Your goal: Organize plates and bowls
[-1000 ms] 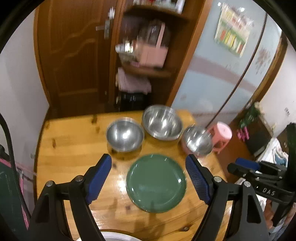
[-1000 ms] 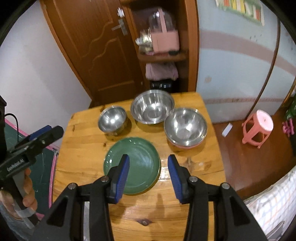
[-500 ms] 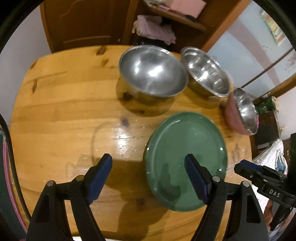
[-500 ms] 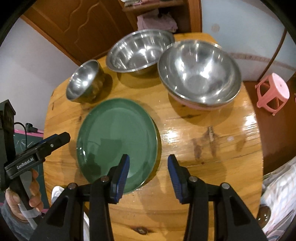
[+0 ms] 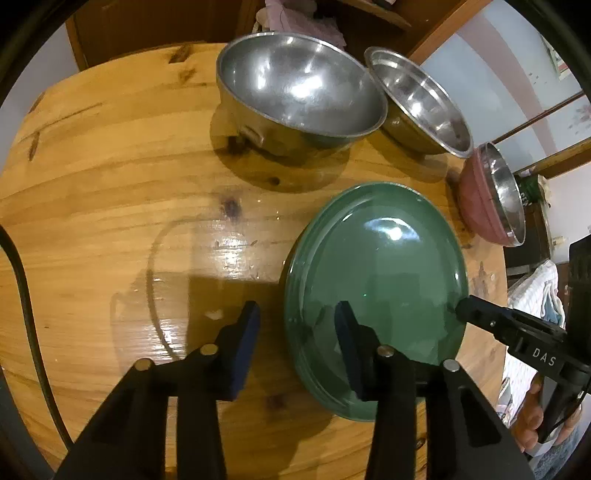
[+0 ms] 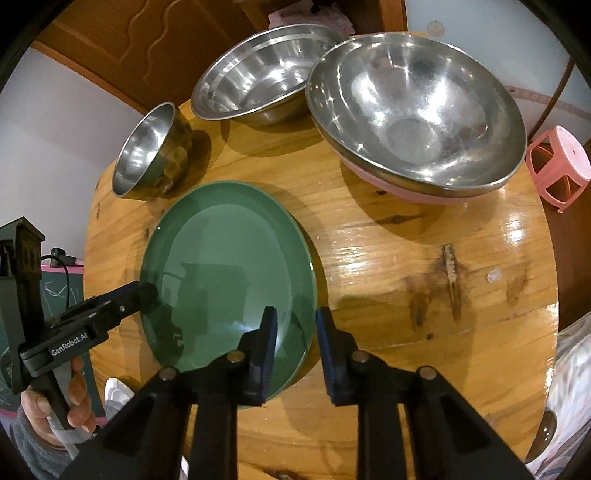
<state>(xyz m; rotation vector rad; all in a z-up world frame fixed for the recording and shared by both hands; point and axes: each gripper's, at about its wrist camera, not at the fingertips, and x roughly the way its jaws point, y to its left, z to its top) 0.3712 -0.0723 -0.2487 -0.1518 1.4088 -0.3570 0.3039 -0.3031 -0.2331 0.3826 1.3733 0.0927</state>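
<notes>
A green plate (image 5: 376, 280) (image 6: 225, 273) lies on the round wooden table (image 5: 110, 184). Behind it stand three steel bowls: a small one (image 5: 295, 96) (image 6: 147, 151), a wide one (image 5: 421, 99) (image 6: 258, 74), and one with a pink outside (image 5: 487, 199) (image 6: 417, 107). My left gripper (image 5: 295, 325) is open and straddles the plate's left rim, one finger over the plate, one over the table. My right gripper (image 6: 295, 325) is open with a narrow gap and straddles the plate's right rim. Neither grips the plate.
A pink plastic stool (image 6: 557, 166) stands on the floor right of the table. A wooden door (image 6: 147, 37) and a shelf with pink cloth (image 5: 295, 22) are behind the table. The table's front edge is close below both grippers.
Both grippers have dropped and moved in toward the plate's rims. The left gripper's jaws have narrowed a lot; the right gripper's gap is about the same. The plate and bowls have not moved.
</notes>
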